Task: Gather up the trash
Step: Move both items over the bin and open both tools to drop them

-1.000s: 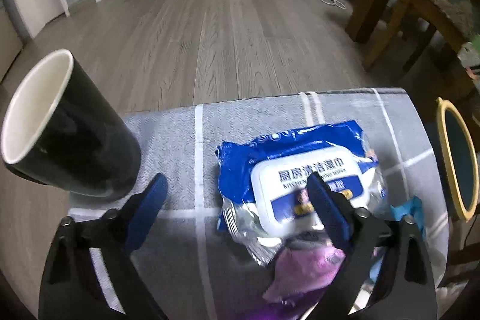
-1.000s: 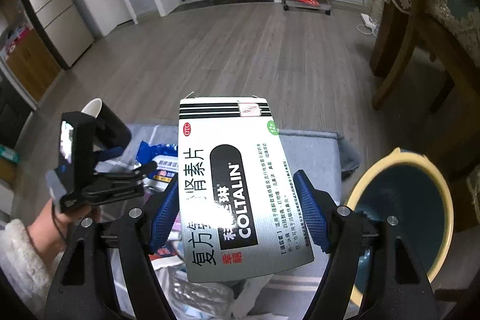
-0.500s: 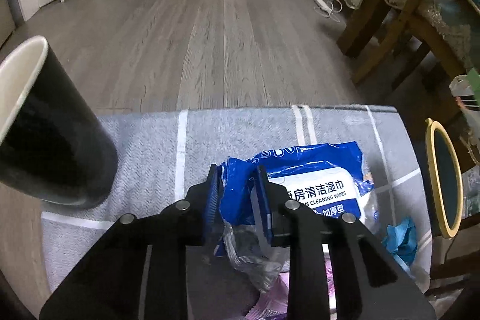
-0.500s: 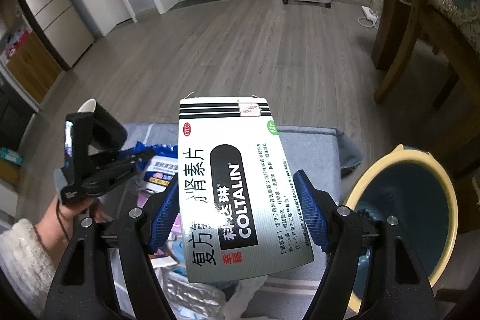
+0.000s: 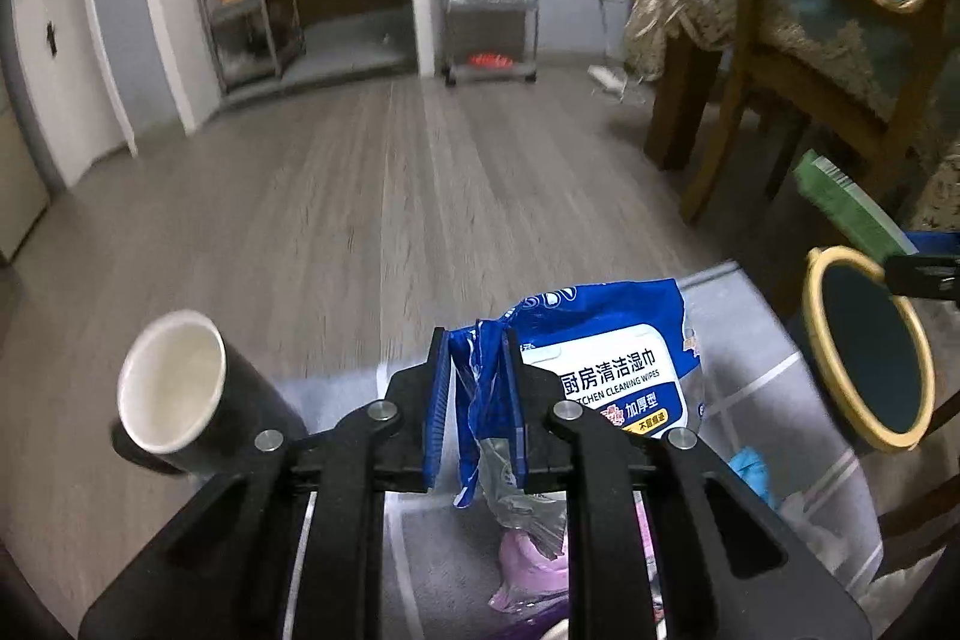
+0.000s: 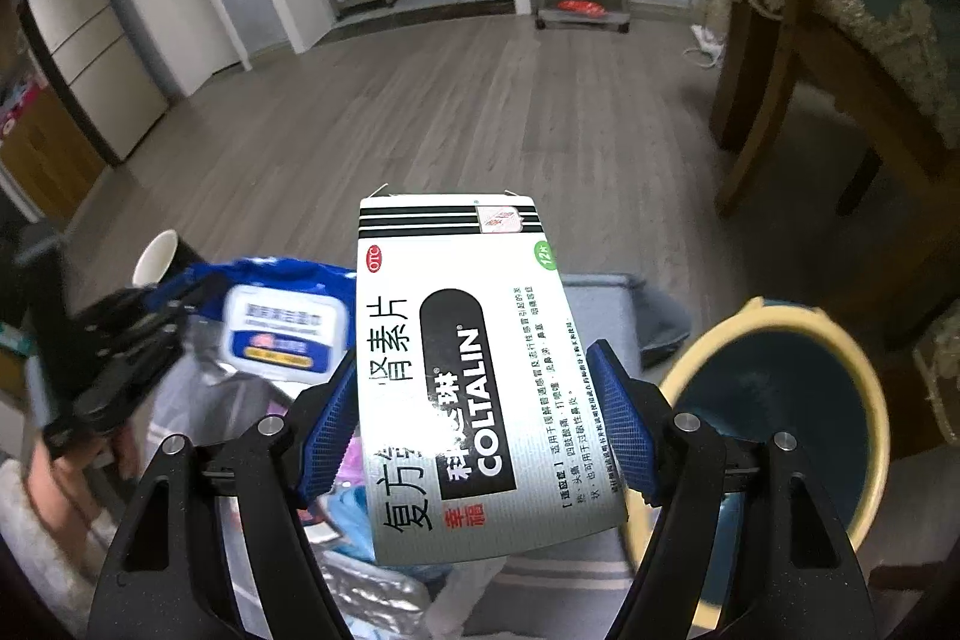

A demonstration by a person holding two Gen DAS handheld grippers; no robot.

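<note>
Above the table, left tongs (image 5: 474,406) now lift the clamped wipes pack (image 5: 606,364); right tongs (image 6: 474,424) grip the box (image 6: 474,370).

bin (image 5: 815,334) rim cut by right claw | left claw (image 6: 129,334) blurred | med box (image 6: 474,376) hides table

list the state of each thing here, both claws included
left claw: shut on wipes pack
wipes pack: pinched at its edge, lifted
right claw: shut on medicine box
medicine box: held above the table
black cup: upright, looks empty
bin: open
</note>
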